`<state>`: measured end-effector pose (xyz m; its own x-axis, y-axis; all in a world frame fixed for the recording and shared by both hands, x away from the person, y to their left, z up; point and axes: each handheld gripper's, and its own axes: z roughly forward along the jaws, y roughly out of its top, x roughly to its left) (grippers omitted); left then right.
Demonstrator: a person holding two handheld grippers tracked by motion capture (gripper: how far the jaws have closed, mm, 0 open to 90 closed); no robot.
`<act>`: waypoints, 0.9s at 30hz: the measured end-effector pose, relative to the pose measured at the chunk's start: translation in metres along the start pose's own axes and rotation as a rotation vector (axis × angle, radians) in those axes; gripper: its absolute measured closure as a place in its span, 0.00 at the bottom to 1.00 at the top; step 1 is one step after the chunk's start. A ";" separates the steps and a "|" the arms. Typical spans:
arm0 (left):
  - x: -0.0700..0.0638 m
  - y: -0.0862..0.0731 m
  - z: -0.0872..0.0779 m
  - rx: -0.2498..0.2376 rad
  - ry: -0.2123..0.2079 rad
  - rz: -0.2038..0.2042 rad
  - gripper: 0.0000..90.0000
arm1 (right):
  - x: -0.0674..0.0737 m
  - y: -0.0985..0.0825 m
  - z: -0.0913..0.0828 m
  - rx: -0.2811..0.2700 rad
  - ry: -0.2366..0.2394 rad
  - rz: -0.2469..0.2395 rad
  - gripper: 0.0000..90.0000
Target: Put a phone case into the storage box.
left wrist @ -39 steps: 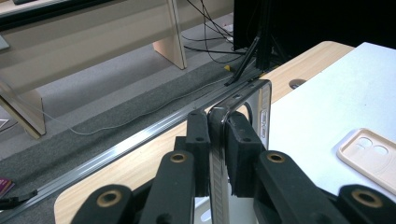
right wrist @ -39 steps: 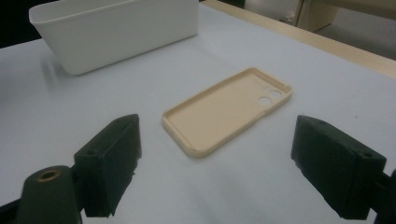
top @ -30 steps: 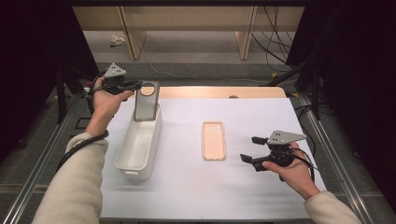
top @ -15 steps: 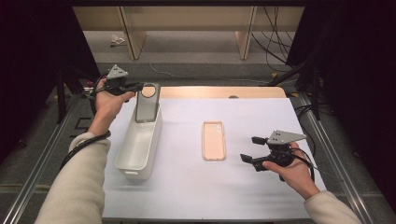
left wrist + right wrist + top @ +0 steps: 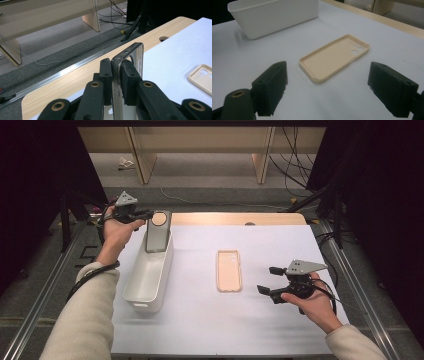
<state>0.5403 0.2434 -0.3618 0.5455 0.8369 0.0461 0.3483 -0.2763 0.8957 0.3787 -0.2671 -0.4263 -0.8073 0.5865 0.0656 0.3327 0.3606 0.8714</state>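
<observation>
Over bin's far end: left gripper (image 5: 149, 214) clamps grey phone case (image 5: 158, 232) upright.
Near desk's right edge: right gripper (image 5: 266, 280) released, by beige case (image 5: 229, 270).

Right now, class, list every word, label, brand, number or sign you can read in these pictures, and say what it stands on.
None can be read: the clear phone case, the beige phone case, the white tub and the white mat show no print.
</observation>
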 end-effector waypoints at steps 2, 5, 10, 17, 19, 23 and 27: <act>0.000 -0.001 0.001 0.000 0.001 -0.002 0.89 | 0.000 0.000 0.000 0.003 0.001 0.001 0.19; 0.001 -0.001 0.001 0.001 0.001 -0.007 0.89 | 0.000 0.000 0.000 0.002 0.001 0.000 0.19; 0.002 -0.003 0.002 0.003 0.004 -0.015 0.89 | 0.000 0.000 0.000 0.003 0.002 0.001 0.19; 0.005 -0.006 0.003 0.013 0.009 -0.026 0.88 | 0.000 -0.001 0.001 0.005 0.003 0.001 0.19; 0.005 -0.007 0.003 0.015 0.009 -0.030 0.87 | 0.000 -0.001 0.001 0.005 0.003 0.001 0.19; 0.007 -0.009 0.004 0.026 0.013 -0.035 0.87 | 0.000 -0.001 0.001 0.005 0.004 0.001 0.19; 0.009 -0.012 0.004 0.034 0.016 -0.043 0.86 | 0.000 -0.001 0.001 0.005 0.005 0.001 0.19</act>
<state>0.5439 0.2523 -0.3739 0.5171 0.8558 0.0150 0.3974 -0.2556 0.8813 0.3788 -0.2664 -0.4273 -0.8092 0.5835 0.0687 0.3359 0.3635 0.8689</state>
